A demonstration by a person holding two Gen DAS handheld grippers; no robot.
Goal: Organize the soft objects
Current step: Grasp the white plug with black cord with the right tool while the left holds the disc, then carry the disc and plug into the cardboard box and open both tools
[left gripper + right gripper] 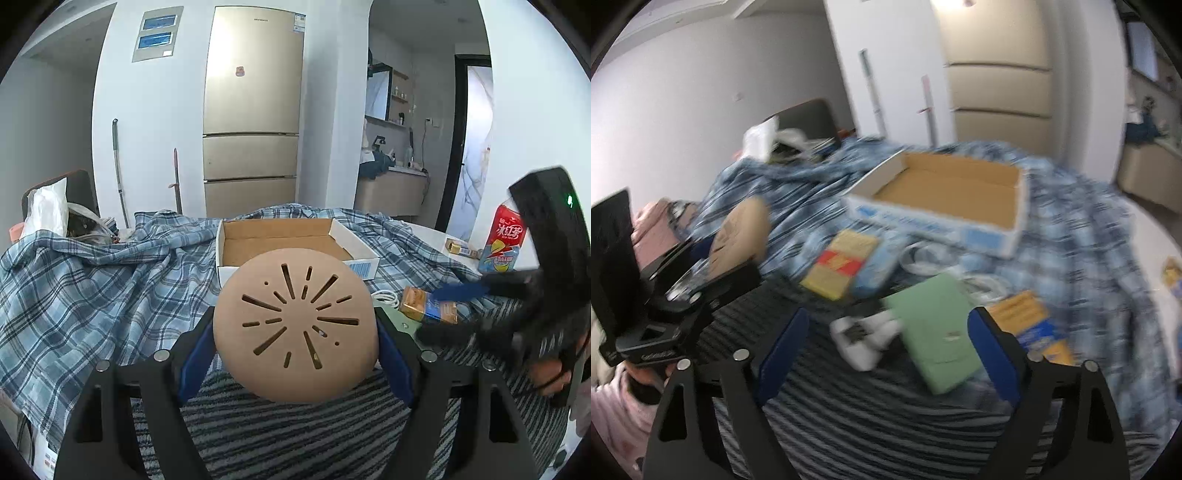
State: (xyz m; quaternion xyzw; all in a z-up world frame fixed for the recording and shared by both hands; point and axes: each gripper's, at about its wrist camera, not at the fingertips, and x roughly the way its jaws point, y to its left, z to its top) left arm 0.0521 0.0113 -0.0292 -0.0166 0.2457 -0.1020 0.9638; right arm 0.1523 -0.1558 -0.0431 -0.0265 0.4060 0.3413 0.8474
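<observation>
My left gripper (295,350) is shut on a round tan soft pad with slit cut-outs (295,325), held above the striped cloth, in front of the open cardboard box (280,240). The pad and left gripper also show at the left of the right wrist view (738,236). My right gripper (886,350) is open and empty, above a green pouch (934,332) and a white item (864,339) on the striped cloth. The right gripper shows blurred at the right of the left wrist view (461,306). The box (945,199) stands empty on the blue plaid cloth.
A yellow-red packet (842,262), a blue packet (879,266), a white cable (923,262) and an orange-blue packet (1034,325) lie near the box. A red drink carton (502,240) stands at the right on the white table. A fridge (251,110) stands behind.
</observation>
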